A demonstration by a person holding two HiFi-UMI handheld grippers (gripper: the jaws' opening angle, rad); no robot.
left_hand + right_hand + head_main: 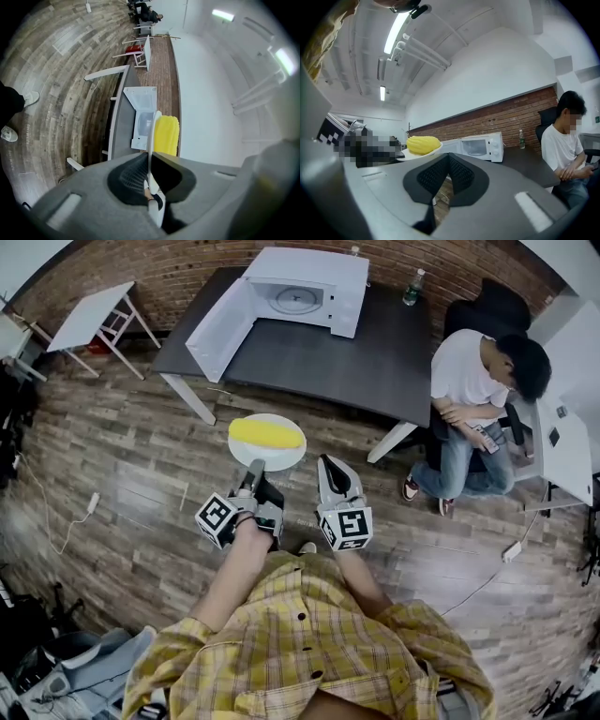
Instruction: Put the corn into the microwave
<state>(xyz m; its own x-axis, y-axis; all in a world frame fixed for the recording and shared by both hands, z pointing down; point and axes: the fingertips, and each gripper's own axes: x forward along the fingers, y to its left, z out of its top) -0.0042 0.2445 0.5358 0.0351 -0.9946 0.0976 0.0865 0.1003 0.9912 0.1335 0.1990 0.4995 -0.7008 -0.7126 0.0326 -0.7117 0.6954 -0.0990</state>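
from the head view: my left gripper (253, 468) is clamped on the near rim of a white plate (274, 459), which it holds out level above the wood floor (122, 474). the corn (266, 433) lies across that plate, yellow and whole. my right gripper (328, 465) sits just beside the left one, apart from the plate, with nothing in it. ahead stands a dark table (319, 357) with the white microwave (323, 282) on it, its door (220, 329) swung wide open (the glass turntable shows inside). a bottle (412, 287) stands near the table's far corner, and a person (473, 395) in a white shirt sits at its right end.

from the left gripper view: the jaws are nearly together, pinching the plate's thin rim (152, 136) between the pads. the corn (166, 136) rests on the plate just past the jaws, and the open microwave (145, 119) lies beyond it.

from the right gripper view: the jaw tips meet with nothing between them. the corn (423, 144) on its plate (435, 151) shows to the left, the microwave (480, 146) behind it.
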